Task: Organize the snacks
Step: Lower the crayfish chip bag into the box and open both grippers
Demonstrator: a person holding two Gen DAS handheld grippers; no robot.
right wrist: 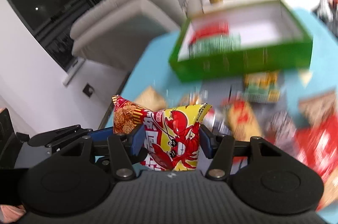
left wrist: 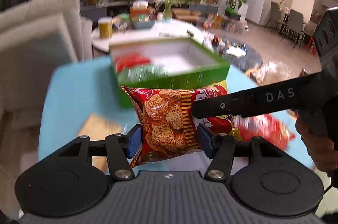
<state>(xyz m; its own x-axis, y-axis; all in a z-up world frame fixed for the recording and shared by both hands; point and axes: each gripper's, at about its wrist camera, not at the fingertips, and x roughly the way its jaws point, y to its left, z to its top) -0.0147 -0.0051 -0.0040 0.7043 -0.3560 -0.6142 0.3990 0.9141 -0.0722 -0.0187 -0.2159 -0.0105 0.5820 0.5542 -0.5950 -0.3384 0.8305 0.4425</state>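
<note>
Gripping one snack packet [left wrist: 166,122] from both ends: left gripper [left wrist: 169,140] clamped on the noodle-printed end at lower centre of the left view, right gripper [right wrist: 172,140] clamped on the yellow lobster-printed end at lower centre of the right view. Held above a light blue table [left wrist: 69,97]. Beyond, upper centre, an open green box [left wrist: 169,61] containing red and green packets. More snacks scattered at right, blurred.

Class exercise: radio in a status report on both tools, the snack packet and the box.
Left tool and right tool both shut on one snack packet. Packet lifted above blue table. Green box ahead, open, partly filled. Nothing between packet and box.
</note>
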